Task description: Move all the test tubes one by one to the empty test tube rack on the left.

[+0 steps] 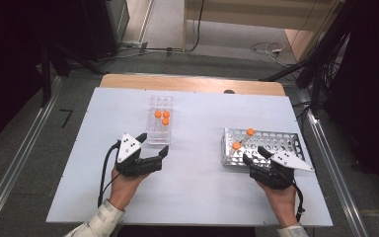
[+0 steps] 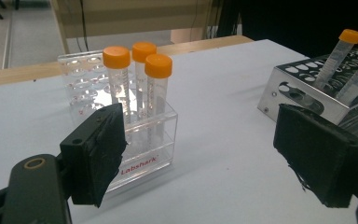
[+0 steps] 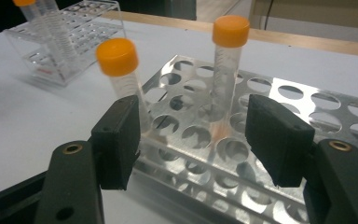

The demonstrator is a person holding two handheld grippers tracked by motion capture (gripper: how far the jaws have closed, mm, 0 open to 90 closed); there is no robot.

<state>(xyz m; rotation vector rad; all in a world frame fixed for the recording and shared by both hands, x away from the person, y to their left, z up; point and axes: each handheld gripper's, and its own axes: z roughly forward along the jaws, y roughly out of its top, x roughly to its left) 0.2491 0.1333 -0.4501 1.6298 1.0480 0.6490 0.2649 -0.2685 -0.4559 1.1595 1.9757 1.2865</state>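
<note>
A white table [image 1: 197,187] carries everything, with a strip of bare wood showing along its far edge. On its right half lies a metal rack [image 1: 276,143] full of round holes, and two orange-capped tubes [image 3: 226,70] stand in its near-left corner — both leaning rather than upright. To the left of the middle stands a clear plastic rack [image 1: 159,118], narrower, with its long side running away from the person; three more orange-capped tubes [image 2: 140,79] stand upright in it, bunched together about halfway along.

The left gripper [image 1: 154,144] is held in a hand at the near end of the clear rack, its jaws wide apart and empty. In the left gripper view one jaw sits in front of the rack's near-left corner; whether it touches the plastic cannot be told. The right gripper [image 1: 252,154] is at the near-left corner of the metal rack, jaws also apart and holding nothing. In the right gripper view the two leaning tubes rise just beyond the gap between its jaws — the nearer tube passes close behind the left-hand jaw.
</note>
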